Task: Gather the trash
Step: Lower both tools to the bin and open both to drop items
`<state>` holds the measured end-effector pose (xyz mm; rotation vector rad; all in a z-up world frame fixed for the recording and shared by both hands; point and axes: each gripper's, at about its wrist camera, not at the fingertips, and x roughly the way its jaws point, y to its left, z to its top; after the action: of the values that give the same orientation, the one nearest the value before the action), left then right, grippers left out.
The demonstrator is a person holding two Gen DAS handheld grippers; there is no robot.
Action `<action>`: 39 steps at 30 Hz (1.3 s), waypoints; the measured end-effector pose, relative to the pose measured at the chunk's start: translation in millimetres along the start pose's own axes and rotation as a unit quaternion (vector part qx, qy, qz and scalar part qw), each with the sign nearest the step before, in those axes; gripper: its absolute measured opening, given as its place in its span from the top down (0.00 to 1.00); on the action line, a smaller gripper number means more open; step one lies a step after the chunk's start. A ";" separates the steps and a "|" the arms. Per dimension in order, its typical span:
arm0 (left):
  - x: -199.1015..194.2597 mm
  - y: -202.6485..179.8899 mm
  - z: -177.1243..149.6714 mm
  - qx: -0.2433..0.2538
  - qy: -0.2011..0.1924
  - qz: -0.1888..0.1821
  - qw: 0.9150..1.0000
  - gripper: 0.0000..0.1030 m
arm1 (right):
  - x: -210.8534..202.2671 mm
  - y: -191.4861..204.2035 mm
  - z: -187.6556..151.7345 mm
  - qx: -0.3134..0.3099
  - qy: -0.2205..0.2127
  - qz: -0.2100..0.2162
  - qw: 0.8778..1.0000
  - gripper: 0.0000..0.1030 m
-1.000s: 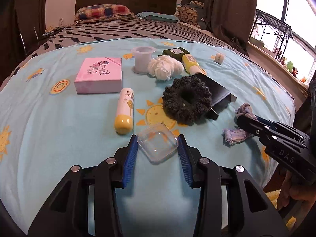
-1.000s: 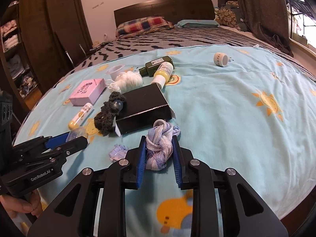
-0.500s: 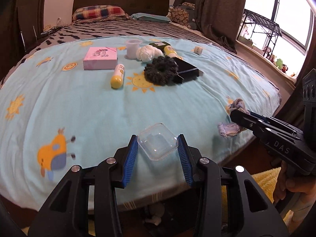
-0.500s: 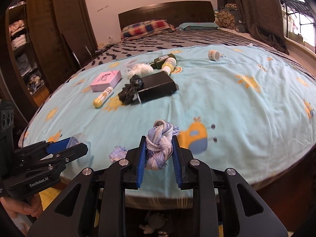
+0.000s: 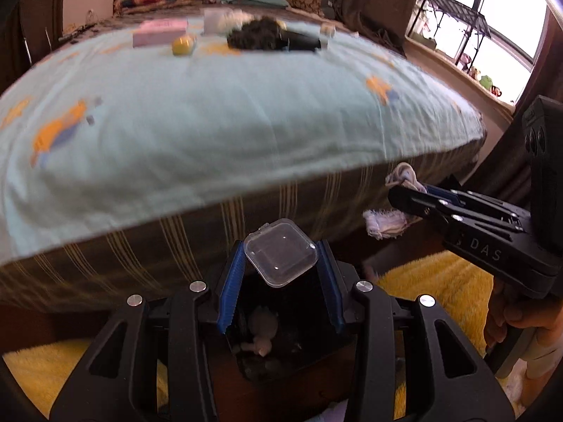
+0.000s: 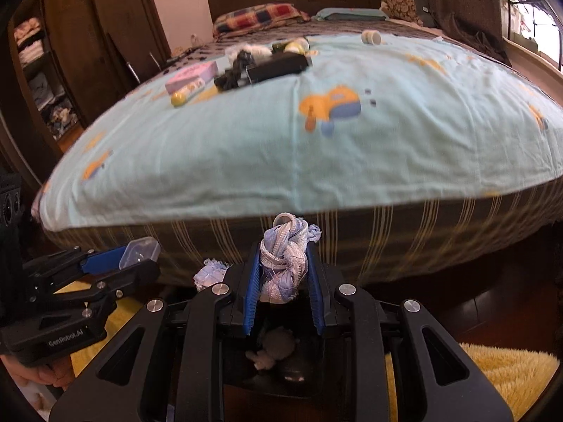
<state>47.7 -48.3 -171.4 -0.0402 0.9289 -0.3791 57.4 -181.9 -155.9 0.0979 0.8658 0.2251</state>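
Bed (image 5: 246, 123) with light-blue sheet fills background. Dark bin (image 5: 281, 344) on floor directly below both tools. Left hand-held gripper (image 5: 281, 263) clamps clear plastic case (image 5: 280, 257) above bin. Right hand-held gripper (image 6: 283, 274) pinches knotted blue-white cloth scrap (image 6: 283, 263) above bin.

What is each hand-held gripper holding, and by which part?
Left hand-held gripper: small clear plastic box, clamped at opposite sides. Right hand-held gripper: knotted blue-and-white fabric strip, gripped around its bunched middle.
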 end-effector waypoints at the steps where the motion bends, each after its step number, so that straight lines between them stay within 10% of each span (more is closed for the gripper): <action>1: 4.4 -0.5 -3.4 -0.001 0.006 -0.001 1.000 0.62 | 6.3 -0.4 -6.0 0.000 0.010 0.000 1.000 0.75; 14: 70.6 13.0 -42.2 -0.006 0.093 -0.002 0.996 0.62 | 74.3 -6.5 -47.0 0.021 0.117 0.005 0.993 0.75; 25: 84.3 16.2 -53.7 -0.005 0.120 -0.008 0.993 0.62 | 84.9 -24.6 -63.6 0.045 0.123 0.012 0.991 0.72; 39: 59.6 27.2 -40.1 -0.013 0.088 0.034 0.995 0.22 | 57.5 -30.1 -31.6 0.076 0.083 0.014 0.994 0.29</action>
<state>56.3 -37.7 -247.1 -0.0002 1.1069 -0.3111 74.0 -197.8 -224.3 0.2357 1.0466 0.1958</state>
